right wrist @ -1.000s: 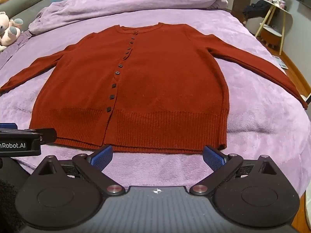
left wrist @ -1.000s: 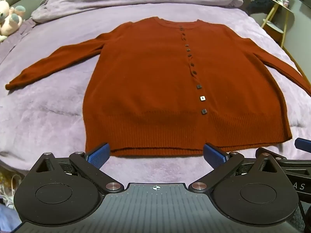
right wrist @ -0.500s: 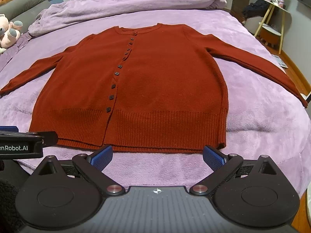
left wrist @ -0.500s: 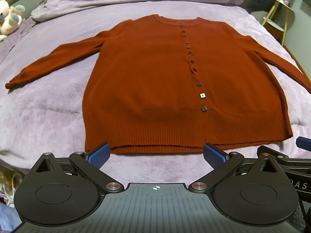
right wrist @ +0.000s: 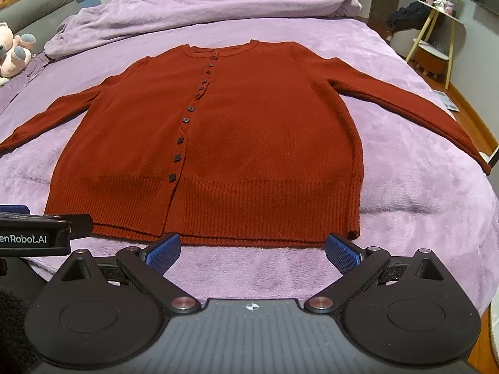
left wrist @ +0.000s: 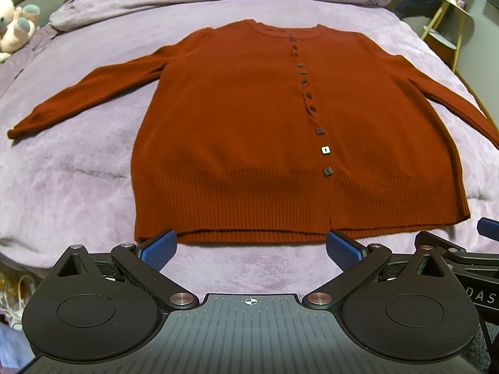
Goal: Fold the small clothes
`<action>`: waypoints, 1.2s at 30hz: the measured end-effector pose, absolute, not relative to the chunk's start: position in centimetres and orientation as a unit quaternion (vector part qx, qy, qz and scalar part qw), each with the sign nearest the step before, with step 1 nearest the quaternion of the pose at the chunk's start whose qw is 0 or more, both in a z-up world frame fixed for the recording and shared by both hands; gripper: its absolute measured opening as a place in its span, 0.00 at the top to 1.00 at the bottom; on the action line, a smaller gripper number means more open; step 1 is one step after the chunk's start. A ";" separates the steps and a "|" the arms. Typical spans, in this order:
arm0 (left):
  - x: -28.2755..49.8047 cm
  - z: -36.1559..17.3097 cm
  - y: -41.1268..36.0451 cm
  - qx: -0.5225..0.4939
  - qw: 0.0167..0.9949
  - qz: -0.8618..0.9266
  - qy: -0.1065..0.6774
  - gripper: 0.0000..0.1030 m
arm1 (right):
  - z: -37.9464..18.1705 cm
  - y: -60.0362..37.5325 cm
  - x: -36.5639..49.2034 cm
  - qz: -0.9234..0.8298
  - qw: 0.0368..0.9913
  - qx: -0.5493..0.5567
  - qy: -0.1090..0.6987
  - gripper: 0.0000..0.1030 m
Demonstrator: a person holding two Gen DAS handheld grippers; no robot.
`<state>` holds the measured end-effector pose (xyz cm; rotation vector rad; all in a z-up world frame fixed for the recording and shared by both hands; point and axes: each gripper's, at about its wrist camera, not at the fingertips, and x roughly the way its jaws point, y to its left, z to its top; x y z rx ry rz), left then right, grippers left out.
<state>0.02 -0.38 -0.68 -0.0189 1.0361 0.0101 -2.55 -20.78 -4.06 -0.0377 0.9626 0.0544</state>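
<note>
Both claws hover low over the near edge of the bed (left wrist: 56, 187), pointing toward 12 o'clock along the rust-red cardigan (left wrist: 249, 124). The left claw (left wrist: 251, 247) has its blue pads spread wide and grips nothing; the pad tips sit just short of the ribbed hem, the left one seeming to overlap it. The right claw (right wrist: 252, 249) is equally wide open and empty, its pads also just at the hem.

The cardigan lies flat and buttoned, front up, in the middle of the purple bed, sleeves angled out toward 9 and 3 o'clock. In the left view the right sleeve runs off the frame at 3 o'clock; in the right view the left cuff is cut off at 9 o'clock. The right sleeve's cuff (right wrist: 482, 163) reaches the bed's edge.

A bunched duvet (right wrist: 202, 9) lies beyond the collar at 12 o'clock. Bare bedcover flanks the cardigan's body on both sides.
</note>
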 end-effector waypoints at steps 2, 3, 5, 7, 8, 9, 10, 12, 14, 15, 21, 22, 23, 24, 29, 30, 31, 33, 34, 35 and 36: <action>0.0 -0.7 -0.4 -0.011 0.868 0.005 0.496 0.00 | -4.0 -20.8 -2.6 0.025 0.887 -0.018 0.461 0.04; 0.0 -0.7 -0.4 -0.011 0.868 0.005 0.497 0.00 | -4.0 -20.8 -2.6 0.025 0.887 -0.019 0.461 0.04; -0.1 -0.7 -0.4 -0.011 0.868 0.005 0.496 0.00 | -4.0 -20.7 -2.6 0.024 0.887 -0.019 0.461 0.04; 0.0 -0.7 -0.4 -0.012 0.868 0.004 0.497 0.00 | -4.0 -20.7 -2.7 0.024 0.887 -0.020 0.461 0.04; 0.0 -0.6 -0.4 -0.012 0.868 0.004 0.497 0.00 | -4.0 -20.7 -2.7 0.024 0.887 -0.020 0.461 0.04; 0.0 -0.6 -0.3 -0.012 0.867 0.004 0.498 0.00 | -4.0 -20.7 -2.7 0.024 0.887 -0.019 0.461 0.04; 0.0 -0.7 -0.3 -0.013 0.867 0.004 0.498 0.00 | -4.0 -20.7 -2.7 0.024 0.887 -0.019 0.461 0.04; 0.0 -0.7 -0.3 -0.014 0.867 0.004 0.498 0.00 | -4.0 -20.7 -2.7 0.024 0.887 -0.019 0.461 0.04; 0.1 -0.6 -0.2 -0.015 0.867 0.005 0.499 0.00 | -4.0 -20.7 -2.7 0.024 0.887 -0.019 0.461 0.04; 0.1 -0.7 -0.3 -0.015 0.866 0.005 0.499 0.00 | -4.0 -20.7 -2.7 0.024 0.887 -0.019 0.461 0.04; 0.1 -0.8 -0.3 -0.014 0.865 0.004 0.502 0.00 | -4.0 -20.8 -2.7 0.023 0.886 -0.018 0.462 0.04; 0.1 -0.8 -0.3 -0.015 0.865 0.005 0.502 0.00 | -4.0 -20.8 -2.7 0.024 0.886 -0.018 0.462 0.04; 0.1 -0.8 -0.3 -0.014 0.865 0.005 0.501 0.00 | -4.0 -20.8 -2.7 0.024 0.886 -0.018 0.462 0.04; 0.1 -0.8 -0.3 -0.015 0.865 0.004 0.502 0.00 | -4.0 -20.8 -2.7 0.024 0.886 -0.018 0.462 0.04; 0.1 -0.8 -0.3 -0.015 0.865 0.005 0.502 0.00 | -4.0 -20.7 -2.6 0.023 0.886 -0.019 0.462 0.04; 0.1 -0.8 -0.2 -0.015 0.865 0.005 0.502 0.00 | -4.0 -20.8 -2.6 0.024 0.886 -0.018 0.462 0.04; 0.1 -0.8 -0.2 -0.015 0.865 0.005 0.502 0.00 | -4.0 -20.8 -2.6 0.023 0.886 -0.018 0.462 0.04; 0.1 -0.9 -0.2 -0.016 0.864 0.005 0.503 0.00 | -4.0 -20.8 -2.6 0.024 0.886 -0.018 0.462 0.04; 0.1 -0.9 -0.2 -0.016 0.864 0.005 0.503 0.00 | -4.0 -20.8 -2.7 0.023 0.886 -0.018 0.462 0.04; 0.1 -0.9 -0.2 -0.016 0.864 0.005 0.504 0.00 | -4.0 -20.8 -2.7 0.023 0.886 -0.018 0.462 0.04; 0.1 -0.9 -0.2 -0.017 0.863 0.005 0.504 0.00 | -4.0 -20.8 -2.7 0.023 0.886 -0.018 0.462 0.04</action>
